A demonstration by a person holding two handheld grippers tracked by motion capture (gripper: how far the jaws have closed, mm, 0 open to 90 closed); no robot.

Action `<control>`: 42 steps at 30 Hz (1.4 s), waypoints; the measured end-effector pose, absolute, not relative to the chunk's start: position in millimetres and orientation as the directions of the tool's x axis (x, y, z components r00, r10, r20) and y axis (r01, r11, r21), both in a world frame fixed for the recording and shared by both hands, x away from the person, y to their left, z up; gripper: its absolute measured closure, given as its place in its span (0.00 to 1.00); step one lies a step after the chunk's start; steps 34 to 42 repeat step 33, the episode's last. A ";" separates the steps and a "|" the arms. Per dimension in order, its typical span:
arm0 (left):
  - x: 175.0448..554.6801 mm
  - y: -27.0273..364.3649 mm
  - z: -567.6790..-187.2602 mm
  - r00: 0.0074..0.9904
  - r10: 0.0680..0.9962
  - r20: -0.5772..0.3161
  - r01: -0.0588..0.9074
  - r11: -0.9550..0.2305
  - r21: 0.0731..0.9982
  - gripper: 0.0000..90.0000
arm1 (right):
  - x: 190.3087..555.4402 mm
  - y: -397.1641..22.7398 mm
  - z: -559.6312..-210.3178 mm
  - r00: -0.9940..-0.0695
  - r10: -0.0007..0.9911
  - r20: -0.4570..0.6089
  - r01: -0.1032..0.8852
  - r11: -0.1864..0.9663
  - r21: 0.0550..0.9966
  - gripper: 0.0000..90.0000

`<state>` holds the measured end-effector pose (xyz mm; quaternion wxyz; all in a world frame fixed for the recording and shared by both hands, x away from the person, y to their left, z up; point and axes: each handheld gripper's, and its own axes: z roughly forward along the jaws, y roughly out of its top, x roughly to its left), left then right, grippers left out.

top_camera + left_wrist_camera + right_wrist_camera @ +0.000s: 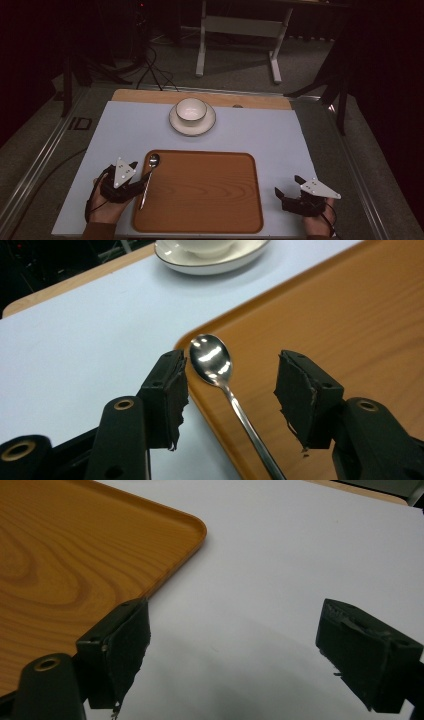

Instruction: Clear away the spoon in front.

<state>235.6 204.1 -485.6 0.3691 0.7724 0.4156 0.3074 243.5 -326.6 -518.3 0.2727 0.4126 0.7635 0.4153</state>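
One wooden tray (pixel 200 220), one spoon (pixel 150 176), one bowl (pixel 191 110), one saucer (pixel 192 128), two grippers (pixel 135 170) (pixel 287 189)

The high view looks forward and down from above the person's side, taking in the whole table (pixel 125 125), the wooden tray (pixel 200 192) near its front edge, the bowl on its plate (pixel 192 120) farther back, and the dark floor beyond. The left gripper view sits low and close, looking along its jaws across the tray's left edge toward the spoon (pixel 220 375) and the plate (pixel 210 260); it shares these with the high view. The right gripper view, equally low and close, faces the tray's right corner (pixel 190 525) and bare tabletop, also seen from above.
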 end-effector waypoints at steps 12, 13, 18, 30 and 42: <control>256.7 230.3 -484.8 0.389 0.913 0.121 0.422 -0.293 0.858 0.47 | 242.9 -328.4 -517.8 -0.503 0.861 -0.075 0.401 0.309 0.863 0.16; 257.4 232.8 -484.9 0.383 0.917 0.115 0.425 -0.285 0.859 0.47 | 242.9 -328.7 -517.8 -0.502 0.862 -0.075 0.401 0.309 0.863 0.16; 259.8 243.7 -486.6 0.343 0.935 0.095 0.434 -0.247 0.866 0.46 | 242.8 -329.6 -517.7 -0.501 0.862 -0.074 0.401 0.307 0.863 0.16; 268.6 271.6 -501.8 0.222 0.972 0.078 0.487 -0.180 0.855 0.45 | 242.9 -336.2 -518.6 -0.483 0.873 -0.072 0.403 0.295 0.866 0.16; 271.5 276.6 -506.0 0.204 0.977 0.065 0.505 -0.162 0.848 0.45 | 243.4 -338.1 -519.3 -0.479 0.875 -0.071 0.407 0.293 0.865 0.16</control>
